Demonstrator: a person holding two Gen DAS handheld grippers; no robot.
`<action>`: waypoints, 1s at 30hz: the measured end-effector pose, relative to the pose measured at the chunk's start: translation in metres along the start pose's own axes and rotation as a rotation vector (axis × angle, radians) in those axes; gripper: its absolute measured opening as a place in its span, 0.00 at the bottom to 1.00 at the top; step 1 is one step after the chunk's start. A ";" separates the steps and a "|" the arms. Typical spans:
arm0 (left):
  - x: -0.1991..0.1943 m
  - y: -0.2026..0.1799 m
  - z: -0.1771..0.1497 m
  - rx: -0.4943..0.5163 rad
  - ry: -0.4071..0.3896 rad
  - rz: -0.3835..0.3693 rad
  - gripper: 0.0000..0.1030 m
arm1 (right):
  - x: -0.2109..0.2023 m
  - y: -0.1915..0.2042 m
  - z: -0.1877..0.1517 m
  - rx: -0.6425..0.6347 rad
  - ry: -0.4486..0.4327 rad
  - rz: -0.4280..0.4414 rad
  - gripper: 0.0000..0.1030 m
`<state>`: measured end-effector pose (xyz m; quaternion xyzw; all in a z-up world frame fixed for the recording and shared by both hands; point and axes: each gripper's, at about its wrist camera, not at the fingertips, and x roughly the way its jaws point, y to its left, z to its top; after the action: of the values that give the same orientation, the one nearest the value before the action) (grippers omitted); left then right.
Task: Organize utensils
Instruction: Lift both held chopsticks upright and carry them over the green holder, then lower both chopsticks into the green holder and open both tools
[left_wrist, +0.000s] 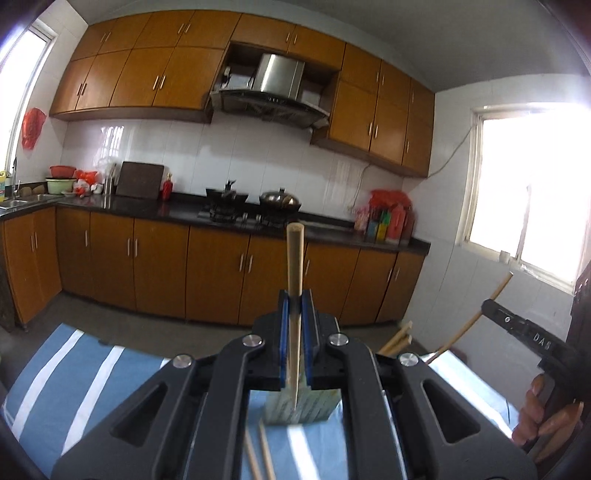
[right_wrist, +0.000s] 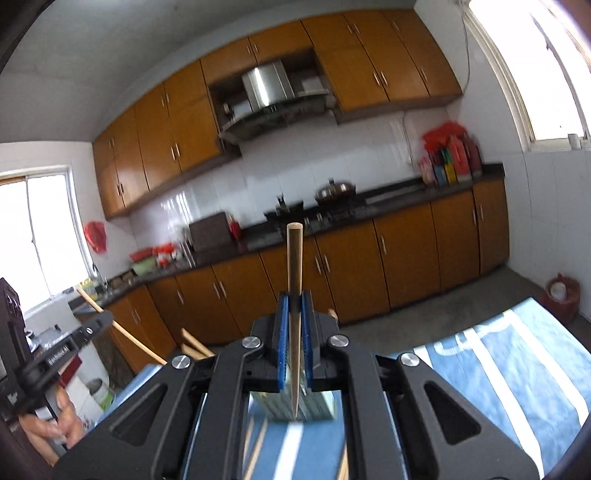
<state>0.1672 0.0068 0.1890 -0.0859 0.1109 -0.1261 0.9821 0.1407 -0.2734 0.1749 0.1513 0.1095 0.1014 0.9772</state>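
**Desk:** What is the wide frame giving us?

**Photographer:** A home kitchen, with orange-brown cabinets (left_wrist: 155, 77) running along the wall above a dark countertop (left_wrist: 177, 208). Nearest the lens, a blue-and-white striped cloth (left_wrist: 74, 373) is covering the table. Both handheld tools are being raised over it.

**Desk:** And the tools themselves?

**Photographer:** The left gripper (left_wrist: 294, 314) is pinching one wooden chopstick (left_wrist: 294, 258) between its blue pads, with the thick end pointing up and away. The right gripper (right_wrist: 294, 314) is clamping a second chopstick (right_wrist: 294, 258) in the same manner.

**Desk:** Which step is under way?

**Photographer:** By my reading, carrying: each stick is being held over a greenish holder box (left_wrist: 301, 406) standing on the cloth. The next move is probably calling for lowering the thin tips into its opening and then easing the pads apart, one tool at a time, so that the sticks are not crossing.

**Desk:** Is either view adding anything?

**Photographer:** The left camera is catching the person's right hand (left_wrist: 546, 417) on the other tool, plus two loose chopsticks (left_wrist: 260, 454) lying on the cloth in front of the box. The right camera is showing the left hand (right_wrist: 51, 424) instead, and a red waste bin (right_wrist: 563, 295) on the floor that the left view is missing. Other stick ends are poking up behind the linkages; I cannot tell what is holding them.
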 end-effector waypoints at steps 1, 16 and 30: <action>0.005 -0.004 0.003 -0.003 -0.011 0.001 0.08 | 0.005 0.005 0.004 -0.003 -0.025 -0.002 0.07; 0.093 -0.004 -0.007 -0.032 -0.055 0.082 0.08 | 0.094 0.010 -0.021 -0.031 0.025 -0.072 0.07; 0.118 0.014 -0.031 -0.057 0.040 0.094 0.09 | 0.104 0.015 -0.033 -0.061 0.091 -0.075 0.08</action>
<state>0.2744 -0.0161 0.1338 -0.1060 0.1380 -0.0782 0.9816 0.2293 -0.2263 0.1295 0.1123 0.1560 0.0750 0.9785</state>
